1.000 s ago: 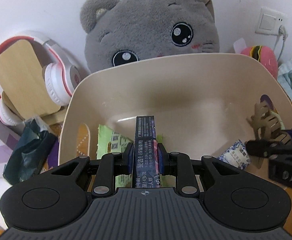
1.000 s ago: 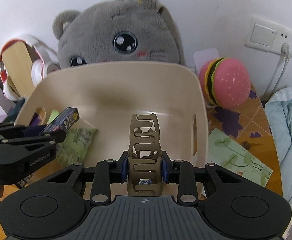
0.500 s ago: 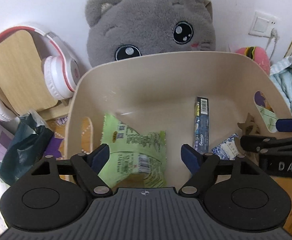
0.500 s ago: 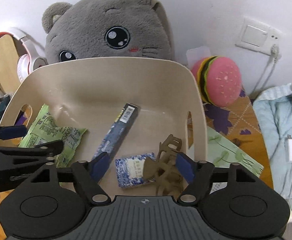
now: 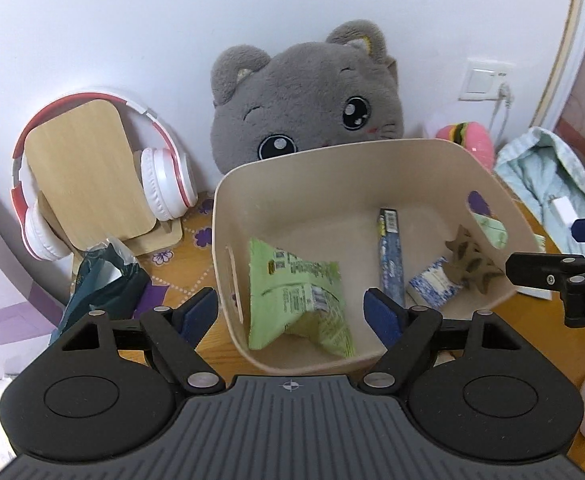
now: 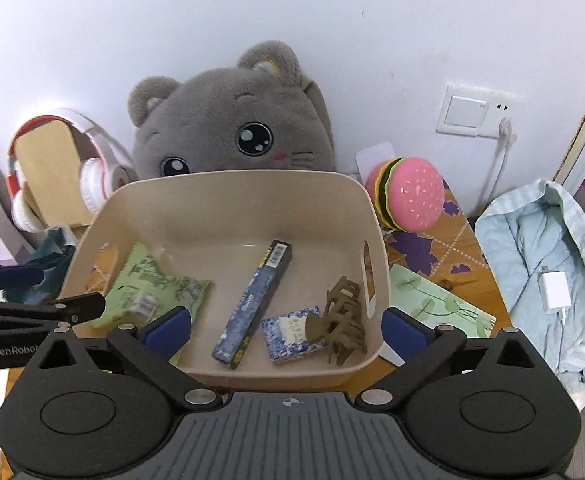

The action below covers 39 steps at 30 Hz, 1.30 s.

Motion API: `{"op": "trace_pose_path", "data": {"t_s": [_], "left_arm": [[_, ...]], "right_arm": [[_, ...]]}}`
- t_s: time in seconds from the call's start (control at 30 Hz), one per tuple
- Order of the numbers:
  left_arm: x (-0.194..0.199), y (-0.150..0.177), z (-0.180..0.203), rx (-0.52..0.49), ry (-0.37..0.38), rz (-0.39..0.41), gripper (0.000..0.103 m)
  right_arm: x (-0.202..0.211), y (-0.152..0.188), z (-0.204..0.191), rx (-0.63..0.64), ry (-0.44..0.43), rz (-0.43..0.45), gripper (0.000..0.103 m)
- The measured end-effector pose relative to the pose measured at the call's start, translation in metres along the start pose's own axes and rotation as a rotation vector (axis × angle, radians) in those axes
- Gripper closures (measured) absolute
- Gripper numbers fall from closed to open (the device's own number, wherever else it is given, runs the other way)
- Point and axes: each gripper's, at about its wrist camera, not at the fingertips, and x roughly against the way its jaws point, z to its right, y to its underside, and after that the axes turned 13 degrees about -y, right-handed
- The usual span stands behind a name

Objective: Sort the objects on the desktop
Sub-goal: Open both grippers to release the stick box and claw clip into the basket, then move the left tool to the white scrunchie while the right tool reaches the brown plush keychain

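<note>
The beige bin sits on the wooden desk in front of a grey plush cat, and it holds four things. A green snack packet lies at the left with a barcode panel and small print too blurred to read. A long dark blue box lies aslant in the middle, with a barcode at its far end and a word near the lower end that cannot be made out. A small blue-and-white patterned packet lies near the front wall, its white label unreadable, and an olive hair claw rests partly on it against the right wall. The right gripper hangs above the bin's near edge; its jaws are opening wide, with nothing between the blue pads. The left gripper also stands open and empty, one pad outside the bin's left wall and one over its inside. In the right wrist view the left tool enters at the left edge, with "GenRobot" printed on its side and the last letter cut off. Beside the bin stand red-and-white headphones on a wooden stand, a pink burger toy, a light blue cloth bearing a white charger, and a wall switch and socket. A crumpled dark green bag is partly hidden behind the left gripper's frame.
</note>
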Motion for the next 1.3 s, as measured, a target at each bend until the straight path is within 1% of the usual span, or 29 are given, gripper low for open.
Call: {"op": "trace_pose_path", "data": {"t_s": [0.13,0.33,0.4,0.47,0.53,0.7,0.8,0.9,1.0,1.07,1.2,1.3], "left_arm": [[0.014,0.012,-0.005,-0.006,0.042,0.003,0.021],[0.026,0.034,-0.005,-0.061,0.061,-0.001,0.021],[0.027,0.042,-0.005,-0.079,0.068,-0.010,0.021],[0.026,0.049,-0.005,-0.095,0.060,-0.018,0.021],[0.025,0.057,-0.005,-0.097,0.050,-0.028,0.021],[0.012,0.077,-0.008,-0.090,0.053,-0.080,0.021],[0.002,0.085,-0.009,-0.074,0.049,-0.116,0.021],[-0.010,0.092,-0.010,-0.048,0.054,-0.149,0.021],[-0.019,0.097,-0.008,-0.035,0.055,-0.154,0.021],[-0.026,0.099,-0.008,-0.017,0.051,-0.172,0.021],[-0.038,0.100,-0.008,0.038,0.054,-0.200,0.021],[-0.043,0.099,-0.007,0.079,0.067,-0.219,0.021]], "right_arm": [[0.015,0.011,-0.004,0.006,-0.008,0.014,0.000],[0.034,0.032,-0.005,0.011,-0.021,0.039,0.000],[0.038,0.040,-0.003,0.005,-0.025,0.034,0.000],[0.041,0.049,-0.002,0.004,-0.030,0.025,0.000],[0.043,0.058,0.001,0.008,-0.029,0.016,0.000],[0.040,0.082,0.010,0.010,-0.018,-0.029,0.000],[0.032,0.093,0.020,-0.002,-0.002,-0.066,0.000],[0.024,0.103,0.031,-0.032,-0.005,-0.097,0.000],[0.012,0.112,0.039,-0.047,-0.008,-0.133,0.000],[0.005,0.115,0.044,-0.044,0.000,-0.145,0.000],[-0.008,0.112,0.048,-0.014,-0.018,-0.158,0.000],[-0.019,0.104,0.047,0.042,-0.042,-0.176,0.000]]}}
